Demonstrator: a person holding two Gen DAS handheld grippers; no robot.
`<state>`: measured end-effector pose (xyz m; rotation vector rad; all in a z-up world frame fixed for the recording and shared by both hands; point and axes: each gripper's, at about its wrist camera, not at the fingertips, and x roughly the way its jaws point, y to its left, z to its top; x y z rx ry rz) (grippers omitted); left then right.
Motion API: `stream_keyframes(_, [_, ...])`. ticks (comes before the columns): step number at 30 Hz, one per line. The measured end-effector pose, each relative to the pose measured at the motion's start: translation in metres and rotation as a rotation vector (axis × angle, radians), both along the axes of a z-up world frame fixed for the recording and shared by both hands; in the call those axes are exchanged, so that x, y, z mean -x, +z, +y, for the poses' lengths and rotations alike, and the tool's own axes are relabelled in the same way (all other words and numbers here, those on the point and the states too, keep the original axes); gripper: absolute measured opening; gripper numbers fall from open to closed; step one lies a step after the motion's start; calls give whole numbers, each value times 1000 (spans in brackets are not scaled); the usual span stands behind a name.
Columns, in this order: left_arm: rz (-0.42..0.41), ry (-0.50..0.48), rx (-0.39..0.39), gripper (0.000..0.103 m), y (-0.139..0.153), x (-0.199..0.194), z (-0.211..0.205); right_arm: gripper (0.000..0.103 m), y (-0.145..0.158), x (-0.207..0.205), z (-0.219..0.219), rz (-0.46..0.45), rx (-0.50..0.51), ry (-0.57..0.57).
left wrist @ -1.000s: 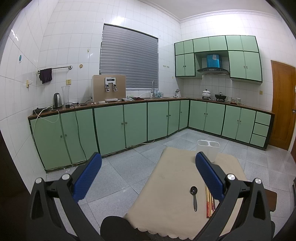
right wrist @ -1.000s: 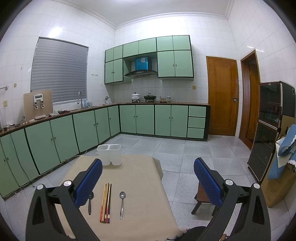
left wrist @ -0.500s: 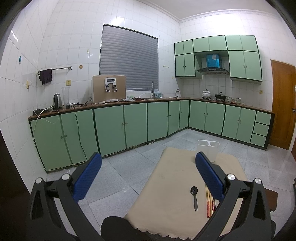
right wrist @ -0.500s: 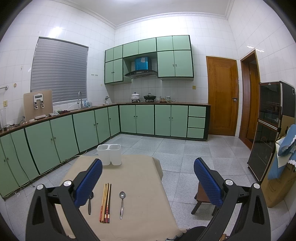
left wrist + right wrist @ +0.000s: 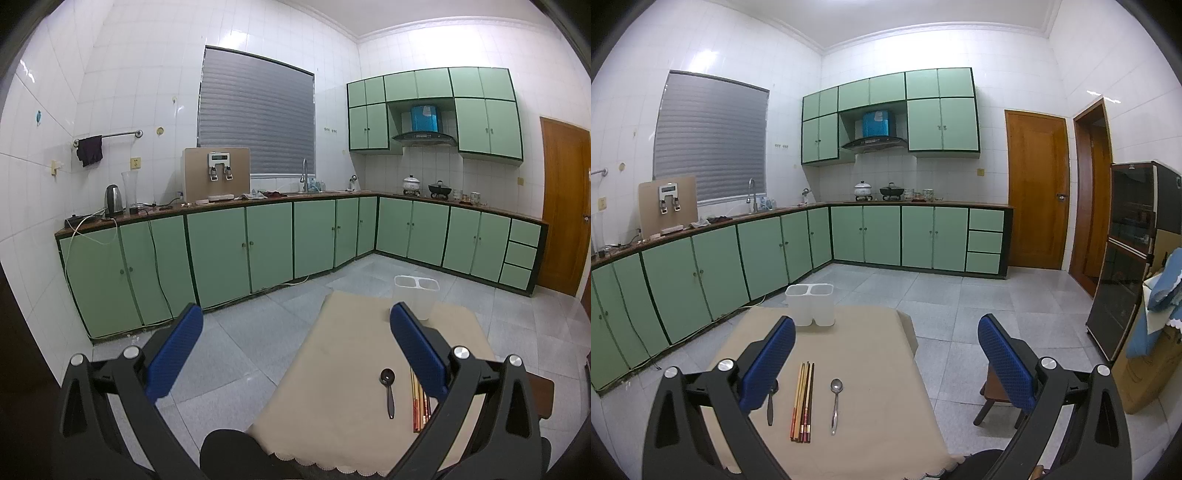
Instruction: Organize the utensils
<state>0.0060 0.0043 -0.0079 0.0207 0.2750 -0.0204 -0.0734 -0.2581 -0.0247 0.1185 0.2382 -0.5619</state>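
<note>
A beige-clothed table [image 5: 864,343] carries a white two-compartment utensil holder [image 5: 809,304] at its far edge. Near the front lie a dark spoon [image 5: 770,402], a bundle of chopsticks [image 5: 802,400] and a silver spoon [image 5: 835,402], side by side. In the left wrist view the dark spoon [image 5: 388,391], the chopsticks [image 5: 417,398] and the holder [image 5: 415,295] show on the table [image 5: 343,362]. My left gripper [image 5: 295,350] is open above the table's left edge, holding nothing. My right gripper [image 5: 886,350] is open above the table's right side, to the right of the utensils.
Green cabinets [image 5: 768,254] line the left and far walls. A small wooden stool [image 5: 993,391] stands right of the table. A dark glass cabinet [image 5: 1126,258] and a cardboard box [image 5: 1145,369] are at the right. Wooden doors [image 5: 1036,192] lie beyond. Grey tiled floor [image 5: 960,295] surrounds the table.
</note>
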Motion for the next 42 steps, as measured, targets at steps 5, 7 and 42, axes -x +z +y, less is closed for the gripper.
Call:
stream_keyframes(5, [4, -1, -3, 98, -1, -2, -1, 97, -2, -1, -1, 4, -4, 3])
stream_keyframes(7, [6, -2, -4, 98, -2, -3, -2, 97, -2, 0, -1, 5, -3, 4])
stream_keyframes(42, [606, -403, -41, 70, -287, -183, -132, 48, -263, -187, -40, 500, -383, 331])
